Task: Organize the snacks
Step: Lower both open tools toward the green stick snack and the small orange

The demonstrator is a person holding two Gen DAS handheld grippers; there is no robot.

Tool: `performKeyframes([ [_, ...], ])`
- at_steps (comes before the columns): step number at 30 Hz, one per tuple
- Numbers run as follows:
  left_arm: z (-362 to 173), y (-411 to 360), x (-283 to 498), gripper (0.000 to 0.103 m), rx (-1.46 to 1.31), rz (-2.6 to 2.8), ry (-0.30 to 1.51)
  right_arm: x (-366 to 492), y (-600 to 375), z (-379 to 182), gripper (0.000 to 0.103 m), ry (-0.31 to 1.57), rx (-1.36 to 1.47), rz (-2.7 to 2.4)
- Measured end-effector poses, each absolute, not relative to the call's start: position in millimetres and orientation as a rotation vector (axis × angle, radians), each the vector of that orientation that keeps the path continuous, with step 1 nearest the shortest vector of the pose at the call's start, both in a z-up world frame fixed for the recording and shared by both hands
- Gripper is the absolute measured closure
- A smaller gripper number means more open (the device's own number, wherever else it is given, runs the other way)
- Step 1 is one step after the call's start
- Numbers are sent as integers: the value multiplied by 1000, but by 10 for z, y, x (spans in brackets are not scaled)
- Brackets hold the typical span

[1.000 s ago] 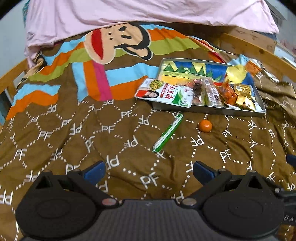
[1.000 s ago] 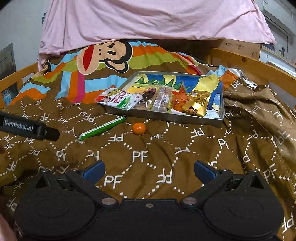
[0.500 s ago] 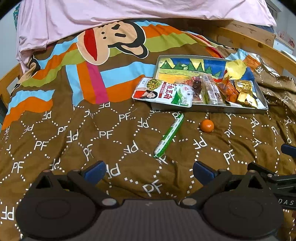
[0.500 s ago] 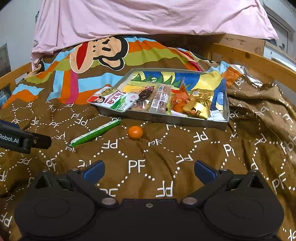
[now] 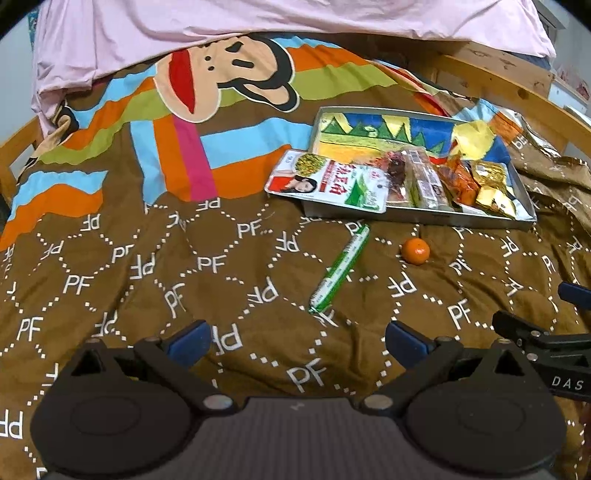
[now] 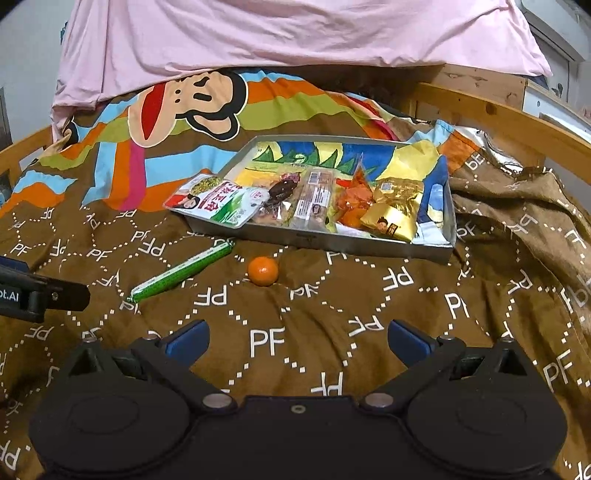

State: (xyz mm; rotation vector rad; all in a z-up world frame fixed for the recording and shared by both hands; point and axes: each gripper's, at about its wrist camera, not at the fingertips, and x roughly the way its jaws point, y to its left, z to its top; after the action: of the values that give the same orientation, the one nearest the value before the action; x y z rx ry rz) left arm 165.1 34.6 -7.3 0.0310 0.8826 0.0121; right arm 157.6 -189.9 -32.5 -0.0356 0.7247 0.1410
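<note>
A metal tray [image 5: 417,217] [image 6: 317,242] with a colourful lining holds several snack packs on the bed. A white and green snack bag [image 5: 328,181] [image 6: 218,201] hangs over its left edge. A green stick snack [image 5: 340,268] [image 6: 181,271] and a small orange [image 5: 415,251] [image 6: 262,271] lie on the brown blanket in front of the tray. My left gripper [image 5: 297,338] is open and empty, just short of the stick snack. My right gripper [image 6: 295,338] is open and empty, short of the orange.
The brown PF-print blanket [image 5: 207,266] covers the bed, with a monkey picture [image 5: 221,74] beyond. A pink sheet [image 6: 295,33] hangs at the back. A wooden bed rail [image 6: 498,114] runs on the right. Blanket folds [image 6: 517,206] bunch up right of the tray.
Both grippers have moved forward toward the tray; the stick snack and orange look closer. Both stay open. No snack has moved.
</note>
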Motion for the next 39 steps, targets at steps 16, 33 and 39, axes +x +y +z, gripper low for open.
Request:
performKeyframes([
  [16,-161,357,2188,1,106,-61,740,2068,-1905,-194,1,629,-50,128],
  [33,-675,410,2627,0,79,-162,751,2704,-1823,-373,1,561,-82,141],
  [39,-794,351,2640,1,137,-213,776,2789,-1755,-544,1,592,-122,282],
])
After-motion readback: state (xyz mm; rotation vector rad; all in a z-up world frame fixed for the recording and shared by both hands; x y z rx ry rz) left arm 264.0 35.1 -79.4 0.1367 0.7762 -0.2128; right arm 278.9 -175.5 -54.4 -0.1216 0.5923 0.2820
